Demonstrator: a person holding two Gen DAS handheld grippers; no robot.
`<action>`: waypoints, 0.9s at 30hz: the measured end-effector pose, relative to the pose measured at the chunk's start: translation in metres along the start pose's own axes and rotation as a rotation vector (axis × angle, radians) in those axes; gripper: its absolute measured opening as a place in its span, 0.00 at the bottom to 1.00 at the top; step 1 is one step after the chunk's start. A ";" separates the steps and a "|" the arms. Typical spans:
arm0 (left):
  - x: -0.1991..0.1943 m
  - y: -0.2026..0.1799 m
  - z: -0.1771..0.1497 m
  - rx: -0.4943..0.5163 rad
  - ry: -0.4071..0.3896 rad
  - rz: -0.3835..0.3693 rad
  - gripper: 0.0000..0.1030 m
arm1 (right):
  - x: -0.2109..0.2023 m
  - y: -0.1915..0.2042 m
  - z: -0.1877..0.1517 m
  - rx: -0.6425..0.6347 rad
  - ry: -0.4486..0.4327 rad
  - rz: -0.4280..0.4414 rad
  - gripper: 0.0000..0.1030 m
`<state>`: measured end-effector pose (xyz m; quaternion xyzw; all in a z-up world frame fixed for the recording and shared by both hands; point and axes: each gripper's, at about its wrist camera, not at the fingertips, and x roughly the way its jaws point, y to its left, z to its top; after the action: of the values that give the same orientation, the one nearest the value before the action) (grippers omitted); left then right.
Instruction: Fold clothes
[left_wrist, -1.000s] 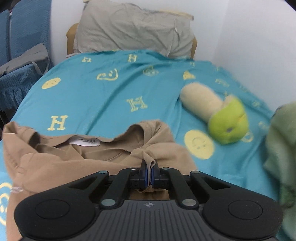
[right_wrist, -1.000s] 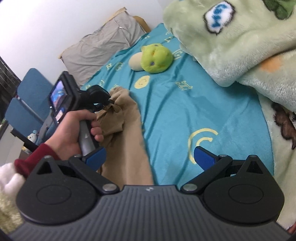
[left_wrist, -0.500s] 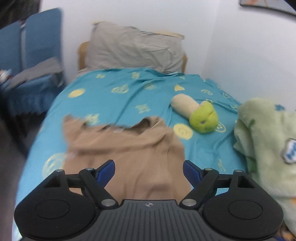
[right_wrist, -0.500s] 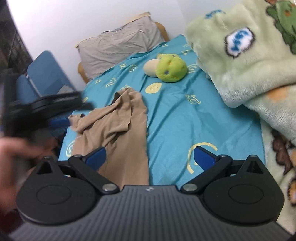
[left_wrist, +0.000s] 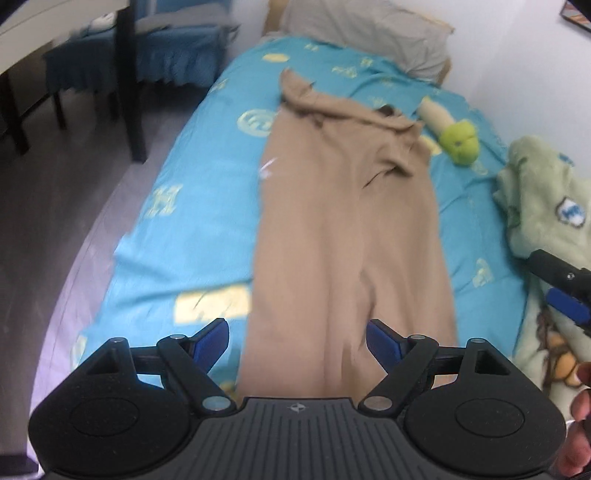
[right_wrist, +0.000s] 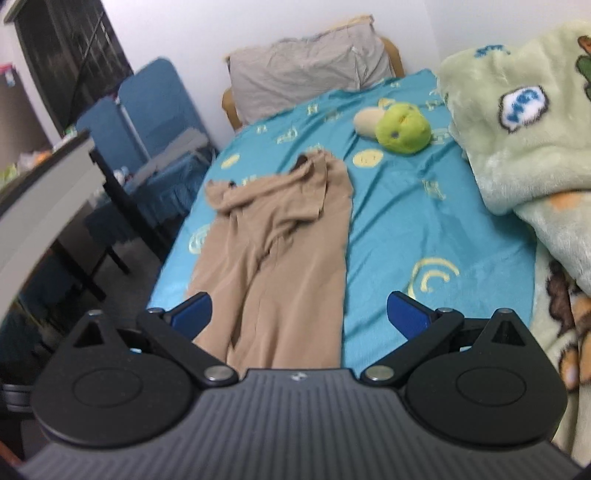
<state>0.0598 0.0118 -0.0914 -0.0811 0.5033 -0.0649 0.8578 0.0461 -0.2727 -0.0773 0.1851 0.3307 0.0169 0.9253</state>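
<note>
Tan trousers (left_wrist: 343, 229) lie stretched lengthwise on the blue patterned bed sheet (left_wrist: 192, 192), with the rumpled waist at the far end near the pillow. My left gripper (left_wrist: 297, 339) hovers open above the near end of the legs, nothing between its blue pads. In the right wrist view the same trousers (right_wrist: 280, 236) lie left of centre, and my right gripper (right_wrist: 299, 314) is open over their near end, holding nothing. Part of the right gripper (left_wrist: 561, 288) shows at the right edge of the left wrist view, with a hand (left_wrist: 580, 406) below it.
A grey pillow (right_wrist: 306, 62) leans on the headboard. A green and cream plush toy (right_wrist: 400, 127) lies beyond the trousers. A pale green fleece blanket (right_wrist: 517, 129) is heaped along the right side. Blue chairs (right_wrist: 147, 110) and a dark table leg (left_wrist: 129, 74) stand left of the bed.
My left gripper let go of the trouser waist, opened wide and drew back toward the foot of the bed. The trousers now lie flat and long. The right view rolled toward level.
</note>
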 end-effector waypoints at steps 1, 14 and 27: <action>0.000 0.005 -0.006 -0.011 0.010 0.011 0.80 | 0.000 0.002 -0.005 -0.006 0.017 0.000 1.00; 0.024 0.032 -0.033 -0.056 0.126 -0.052 0.79 | 0.013 0.015 -0.040 0.017 0.164 -0.003 1.00; 0.033 0.057 -0.045 -0.159 0.224 -0.110 0.76 | 0.050 -0.032 -0.066 0.432 0.450 0.082 0.94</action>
<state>0.0381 0.0574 -0.1529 -0.1686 0.5942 -0.0803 0.7823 0.0415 -0.2734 -0.1660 0.3821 0.5153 0.0241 0.7667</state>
